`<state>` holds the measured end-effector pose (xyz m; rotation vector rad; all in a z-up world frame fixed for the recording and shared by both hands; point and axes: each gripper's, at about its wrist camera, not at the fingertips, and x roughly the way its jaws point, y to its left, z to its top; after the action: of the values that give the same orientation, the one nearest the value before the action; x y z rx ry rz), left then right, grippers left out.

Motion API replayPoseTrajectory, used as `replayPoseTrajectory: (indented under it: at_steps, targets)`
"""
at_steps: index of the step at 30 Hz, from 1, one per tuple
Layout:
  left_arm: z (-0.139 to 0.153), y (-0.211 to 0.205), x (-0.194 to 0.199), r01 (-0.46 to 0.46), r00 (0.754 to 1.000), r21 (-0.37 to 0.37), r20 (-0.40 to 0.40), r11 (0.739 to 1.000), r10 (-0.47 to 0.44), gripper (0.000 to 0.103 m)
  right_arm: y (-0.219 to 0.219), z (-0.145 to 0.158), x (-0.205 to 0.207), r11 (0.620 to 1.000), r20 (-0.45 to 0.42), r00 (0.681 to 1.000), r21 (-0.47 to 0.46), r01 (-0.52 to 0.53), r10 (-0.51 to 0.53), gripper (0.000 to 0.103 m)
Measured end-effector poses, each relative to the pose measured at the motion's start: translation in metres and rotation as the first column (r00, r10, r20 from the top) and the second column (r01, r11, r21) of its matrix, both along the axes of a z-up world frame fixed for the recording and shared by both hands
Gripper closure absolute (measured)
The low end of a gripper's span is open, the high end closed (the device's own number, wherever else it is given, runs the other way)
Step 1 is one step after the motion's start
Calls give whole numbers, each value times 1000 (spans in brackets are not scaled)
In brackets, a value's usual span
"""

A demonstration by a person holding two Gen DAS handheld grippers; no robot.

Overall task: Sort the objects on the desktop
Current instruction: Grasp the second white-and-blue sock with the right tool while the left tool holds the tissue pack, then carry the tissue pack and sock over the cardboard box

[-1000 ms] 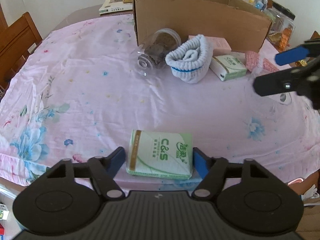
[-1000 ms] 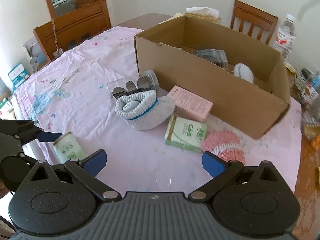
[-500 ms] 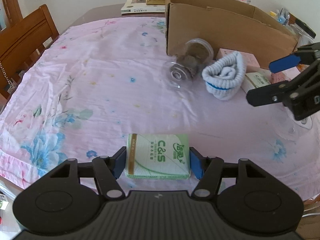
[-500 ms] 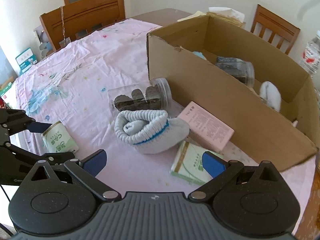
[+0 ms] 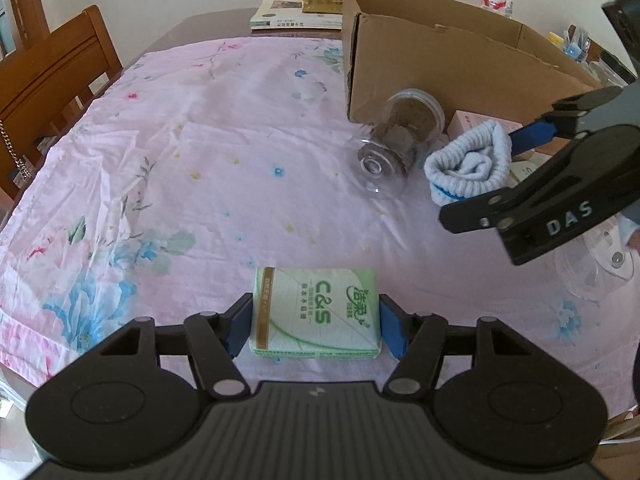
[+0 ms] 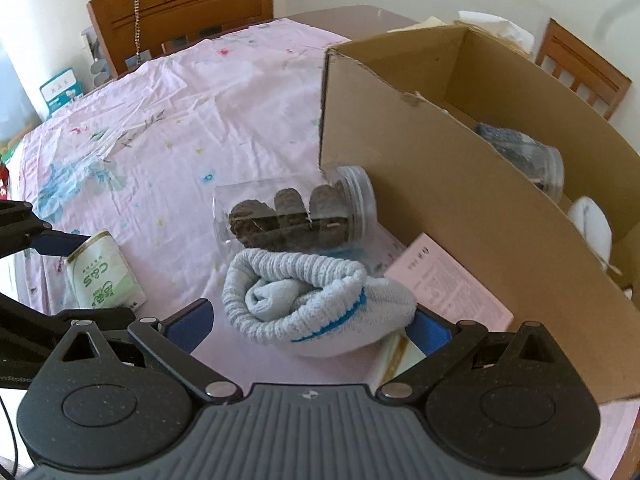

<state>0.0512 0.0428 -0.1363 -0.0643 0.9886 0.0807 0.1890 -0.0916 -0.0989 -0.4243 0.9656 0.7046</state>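
Left wrist view: the left gripper (image 5: 316, 322) pinches the tissue pack (image 5: 316, 314) across its long axis, at the table's near edge, seemingly not lifted.

Right wrist view: the right gripper (image 6: 310, 322) straddles the rolled sock (image 6: 316, 304), jaws open; its right pad looks close to touching. The cardboard box (image 6: 440, 184) lies just beyond.

The left gripper (image 5: 316, 326) has closed in on the green tissue pack (image 5: 316, 314). A second ago its blue pads stood a little apart from the pack; now they touch both sides. The right gripper (image 6: 310, 326) has moved in toward the rolled white sock (image 6: 312, 300). Before, the sock lay far off at 12 o'clock. Now it sits between the wide-apart fingers, and the cardboard box (image 6: 460, 208) looks much nearer at 2 o'clock.
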Motion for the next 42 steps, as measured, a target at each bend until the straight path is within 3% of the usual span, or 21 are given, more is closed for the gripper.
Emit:
replayPoseTrajectory:
  at_steps: [7,19,26,30,42]
  targets:
    - [0,3,2,-9,1000,-6,6,1000,9,39,8,-5,4,1000,-3,1000,-5,-19,19,0]
    - [4,5,2,0,1000,-8,10,1000,0,39,-1,6,3,1000,22,1000,8,16,-16,13]
    - [16,2,-1,24,999,2,33,1000,-24,39,-9,24,-5,999,34,999,29,13,-14,13]
    - [26,2,-2,52,998,-27,34,998,-51,39,-17,37,-11,999,39,999,39,27,-28,13]
    - [65,-7,6,162,985,-30,63,986,-160,39,-57,74,-22,990,70,989,63,123,-127,13]
